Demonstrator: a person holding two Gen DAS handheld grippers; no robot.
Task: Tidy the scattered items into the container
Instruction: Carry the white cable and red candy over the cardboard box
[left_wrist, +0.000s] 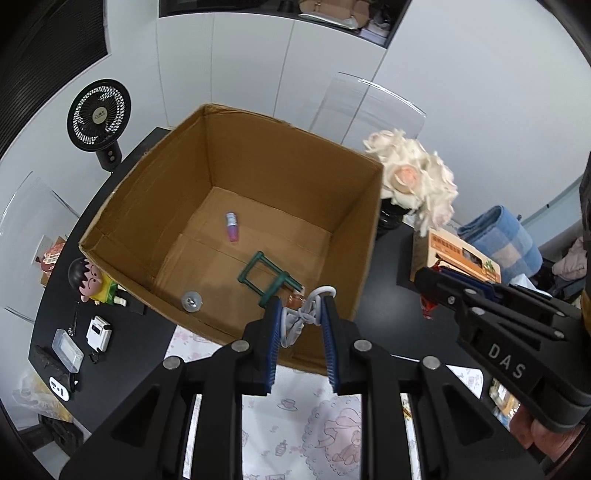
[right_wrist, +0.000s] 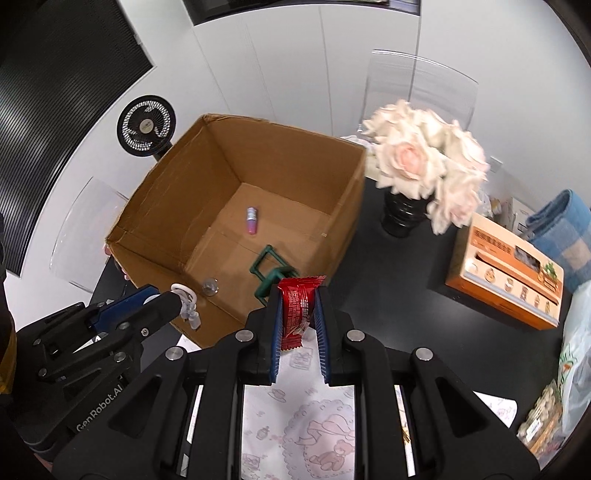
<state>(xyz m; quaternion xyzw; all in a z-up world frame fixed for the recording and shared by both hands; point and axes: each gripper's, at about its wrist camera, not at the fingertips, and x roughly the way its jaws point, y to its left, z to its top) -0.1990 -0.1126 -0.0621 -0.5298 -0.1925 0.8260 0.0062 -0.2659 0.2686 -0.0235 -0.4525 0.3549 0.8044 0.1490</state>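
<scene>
Matt brown cardboard box (left_wrist: 177, 206), glossy red foil wrapper (right_wrist: 295, 314)

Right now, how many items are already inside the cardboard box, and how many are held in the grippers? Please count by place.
Inside the cardboard box: 3 (pink tube, green frame, round silver piece)
Held by the left gripper: 1 (white cord bundle)
Held by the right gripper: 1 (red snack packet)
Total: 5

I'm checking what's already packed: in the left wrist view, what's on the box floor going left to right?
Silver round cap → pink tube → green frame, all inside the cardboard box.
</scene>
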